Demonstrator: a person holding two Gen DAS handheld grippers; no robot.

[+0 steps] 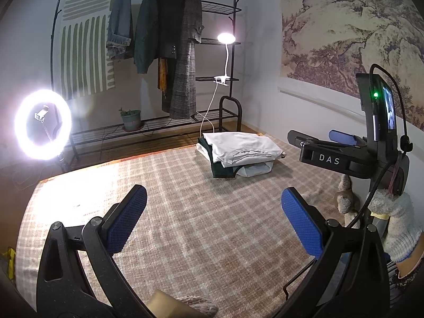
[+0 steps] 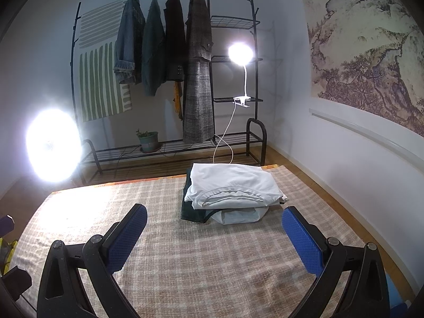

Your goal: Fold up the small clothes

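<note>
the stack (image 2: pixel 228 193) of folded clothes lies at the far middle of the plaid-covered surface (image 2: pixel 185 265), ahead of both tongs and touching neither. a white top (image 2: pixel 233 182) sits uppermost, its curved neckline facing the cameras; a dark green piece (image 2: pixel 192 210) and a pale piece (image 2: pixel 238 216) show beneath it. the left tongs (image 1: pixel 214 222) hang released, jaws spread wide over bare cloth, well short of the stack. the right tongs (image 2: pixel 214 228) are likewise released and empty, jaws wide, their tips near the front edge of the stack; in the left view the right tongs (image 1: pixel 322 139) appear side-on just right of the stack. judged handling: the garments are light, soft and limp, with no stiffness; they sag when lifted and layers slide on each other. a pinch on one layer probably lifts only that layer. take hold at a hem or folded edge, one corner per tongs, so the cloth hangs flat. avoid a grip at the centre, which likely bunches the fabric. risk: a deep pinch may catch the surface cover. no unfolded garment is visible in either view.
</note>
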